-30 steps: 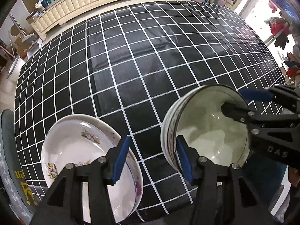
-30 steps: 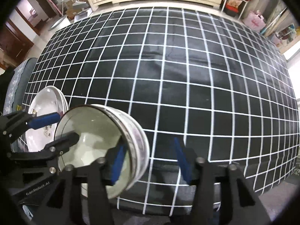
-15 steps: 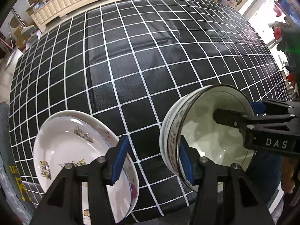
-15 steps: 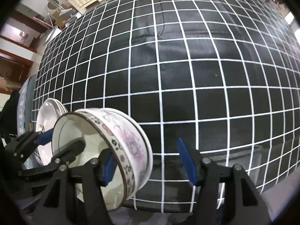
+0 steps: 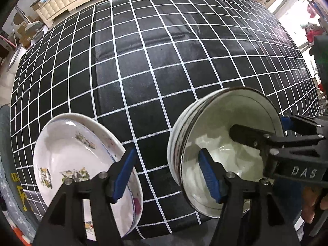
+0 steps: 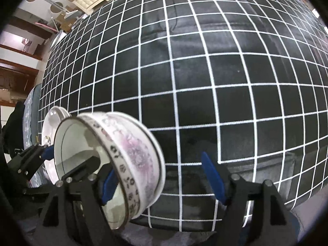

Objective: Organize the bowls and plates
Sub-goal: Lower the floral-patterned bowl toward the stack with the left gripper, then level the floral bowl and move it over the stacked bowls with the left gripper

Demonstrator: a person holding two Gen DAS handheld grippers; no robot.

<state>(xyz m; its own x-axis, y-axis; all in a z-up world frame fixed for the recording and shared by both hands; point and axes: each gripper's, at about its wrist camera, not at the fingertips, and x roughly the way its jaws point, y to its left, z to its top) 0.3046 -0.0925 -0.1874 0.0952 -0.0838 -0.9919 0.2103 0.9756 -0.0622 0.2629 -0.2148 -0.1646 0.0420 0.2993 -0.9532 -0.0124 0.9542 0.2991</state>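
Note:
A stack of white bowls (image 5: 235, 119) with a floral band stands near the front edge of the black grid tablecloth (image 5: 143, 71). Stacked white floral plates (image 5: 67, 153) lie to its left. My left gripper (image 5: 167, 174) points down, one pad over the plates' rim and the other inside the bowl's left wall. Its jaws are opening and neither pad presses the wall. In the right wrist view my right gripper (image 6: 161, 181) straddles the right wall of the bowls (image 6: 135, 149). Its jaws are opening too, and the outer pad stands well apart from the wall.
A cream padded sideboard (image 5: 71, 0) runs behind the table, with cluttered shelves at the back right. A grey patterned seat (image 5: 6, 143) sits by the table's left front corner. A person's hand (image 5: 315, 205) holds the right gripper.
Both grippers have sunk a little with the bowls toward the table. Both pairs of jaws have spread wider around the bowls' rim.

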